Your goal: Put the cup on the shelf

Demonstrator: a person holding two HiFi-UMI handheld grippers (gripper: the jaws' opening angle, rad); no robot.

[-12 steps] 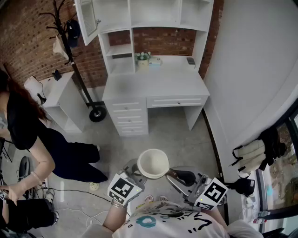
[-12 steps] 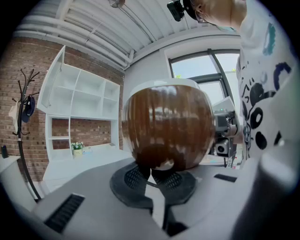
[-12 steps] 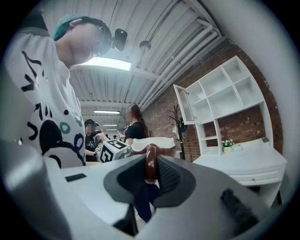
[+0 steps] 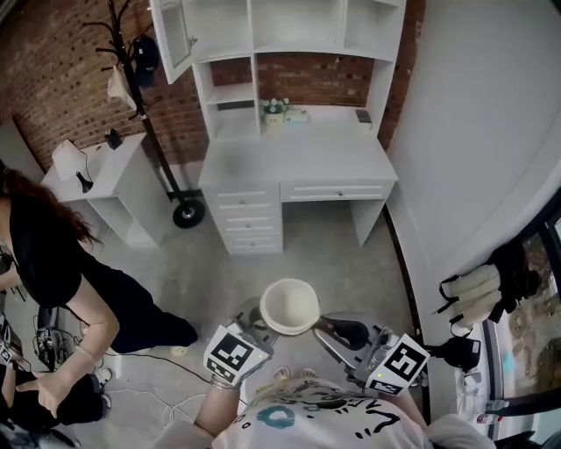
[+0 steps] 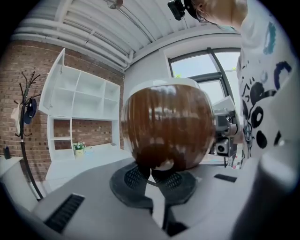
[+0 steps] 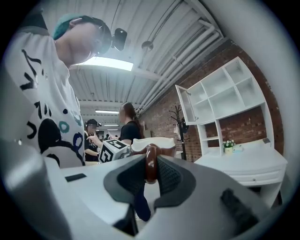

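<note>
One cup [image 4: 289, 305], brown outside and white inside, is held upright in the air close in front of the person, between two tongs. The left tongs [image 5: 152, 176] have their jaws drawn nearly together, pinching the cup [image 5: 168, 124] at its bottom edge. The right tongs [image 6: 151, 177] are closed on the one handle [image 6: 150, 163], which stands on edge between the pads, with the cup's white rim [image 6: 153, 143] just beyond. In the head view the left tongs [image 4: 256, 326] come in under the cup from the left and the right tongs [image 4: 331, 329] from the right. Each carries one marker cube: the left cube [image 4: 234, 355] and the right cube [image 4: 400, 361]. The person's white printed shirt [image 4: 307, 416] fills the bottom edge.

Below the cup lies bare grey floor [image 4: 333, 259]. One bystander [image 4: 53, 254] in black stands at the left. Further off stands one white counter [image 4: 298, 162] with drawers. On its back edge are one flower pot [image 4: 273, 110], one small box [image 4: 296, 114] just beside it and one dark item [image 4: 362, 115] well to the right. The white shelf [image 4: 289, 26] rises over the counter, well apart from the cup, one door [image 4: 171, 35] swung open. To the left are one white side table [image 4: 105, 167] and one coat stand [image 4: 140, 88]. A brick wall [image 4: 53, 70] runs behind and a plain white wall [image 4: 473, 131] closes the right.
</note>
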